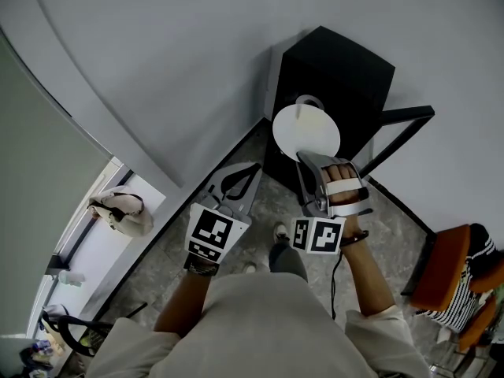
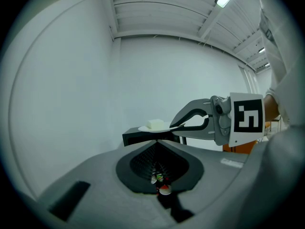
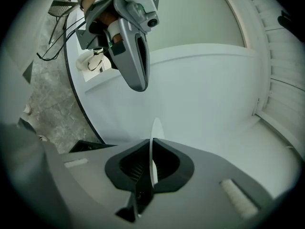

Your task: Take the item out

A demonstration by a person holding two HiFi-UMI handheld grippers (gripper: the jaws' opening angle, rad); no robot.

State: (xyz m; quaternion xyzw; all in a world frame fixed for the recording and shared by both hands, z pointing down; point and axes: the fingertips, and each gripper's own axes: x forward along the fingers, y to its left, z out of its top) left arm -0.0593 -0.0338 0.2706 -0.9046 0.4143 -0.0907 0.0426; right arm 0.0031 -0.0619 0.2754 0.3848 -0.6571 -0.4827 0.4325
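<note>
Right claw [image 1: 304, 158] pinching the near rim of the plate [image 1: 313, 136].
We are holding it level over the black box [image 1: 335, 73]; left claw [image 1: 250, 169] pressed together, empty.

Both forearms reach forward: left gripper [image 1: 255, 168] jaws closed together and empty, right gripper [image 1: 303, 158] jaws clamped on plate [image 1: 305, 131] rim.

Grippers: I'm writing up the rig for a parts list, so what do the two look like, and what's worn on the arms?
Both the left gripper and right gripper are grey, with tapering looped tongs and a cube of black-and-white square markers. A white strap crosses the right hand, a black cable hangs below it. Pale sleeves, dark wristbands.
</note>
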